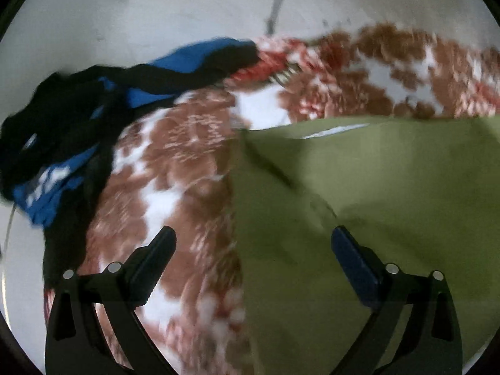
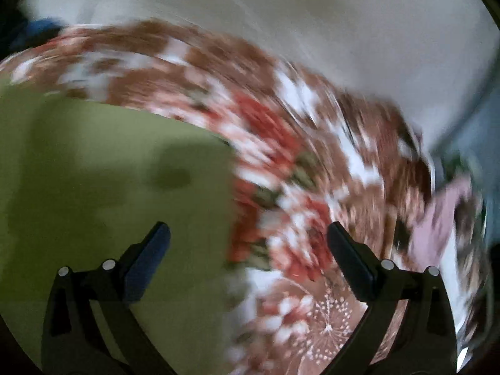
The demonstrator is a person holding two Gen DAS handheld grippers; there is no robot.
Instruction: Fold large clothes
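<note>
An olive green garment (image 1: 375, 203) lies flat on a brown, white and red floral cloth (image 1: 175, 162). My left gripper (image 1: 253, 243) is open and empty, hovering over the garment's left edge. In the right wrist view the green garment (image 2: 109, 172) fills the left side and the floral cloth (image 2: 297, 172) the right. My right gripper (image 2: 248, 237) is open and empty above the garment's right edge. The right view is blurred by motion.
A crumpled blue and black garment (image 1: 78, 118) lies at the left on the floral cloth. A pale floor (image 1: 156, 15) lies beyond. A pinkish cloth (image 2: 437, 218) sits at the right edge of the right wrist view.
</note>
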